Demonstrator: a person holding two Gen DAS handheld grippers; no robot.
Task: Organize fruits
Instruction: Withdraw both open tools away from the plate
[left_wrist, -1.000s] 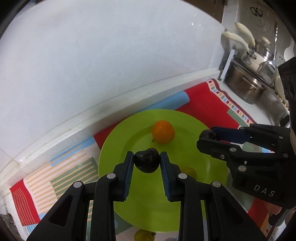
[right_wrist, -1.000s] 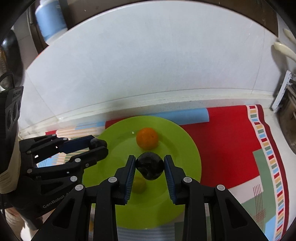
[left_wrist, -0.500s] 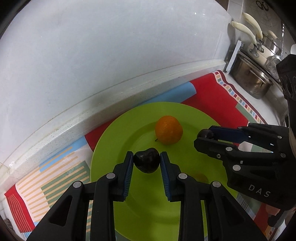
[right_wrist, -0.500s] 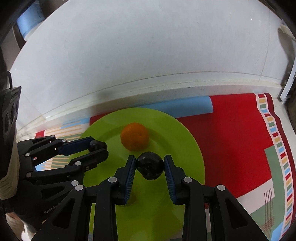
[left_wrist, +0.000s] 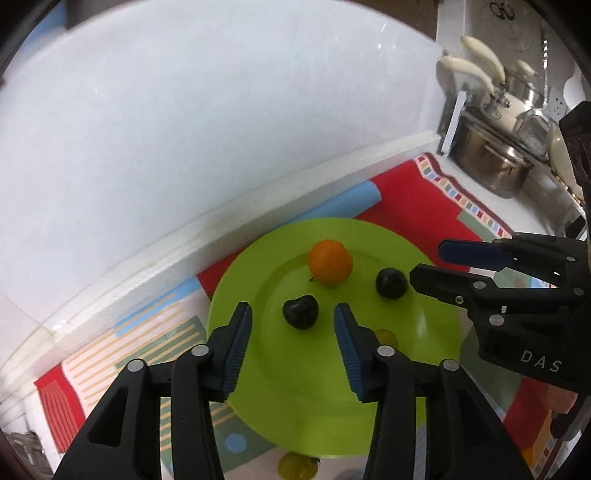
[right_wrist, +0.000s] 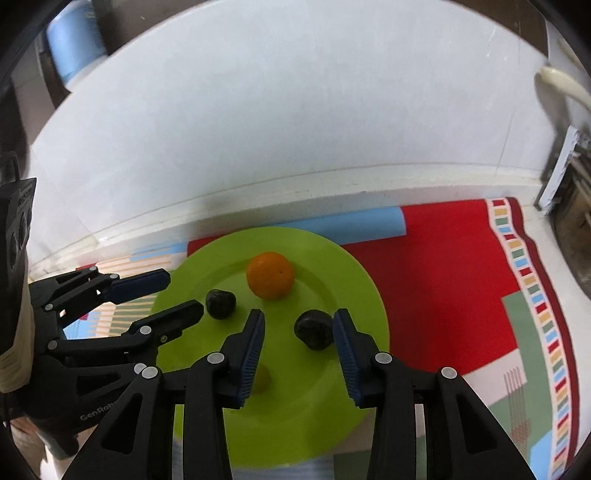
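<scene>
1. Both tongs have just been opening: the left gripper (left_wrist: 292, 325) stands released around one dark plum (left_wrist: 300, 312), the right gripper (right_wrist: 298, 332) released around the other plum (right_wrist: 314, 329), pads clear of the fruit.
2. Under the green plate (right_wrist: 332, 417) lies a red patterned mat (right_wrist: 443, 280) on a white counter against a white wall (left_wrist: 184, 129).
3. Pots (left_wrist: 491, 162) crowd the right end; the red mat right of the plate is bare.
4. On the plate: two plums, one orange (right_wrist: 270, 275), one small yellow-green fruit (left_wrist: 386, 336).

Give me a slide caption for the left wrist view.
Left gripper, jaws just opened, releases a dark plum onto the green plate beside an orange.
</scene>
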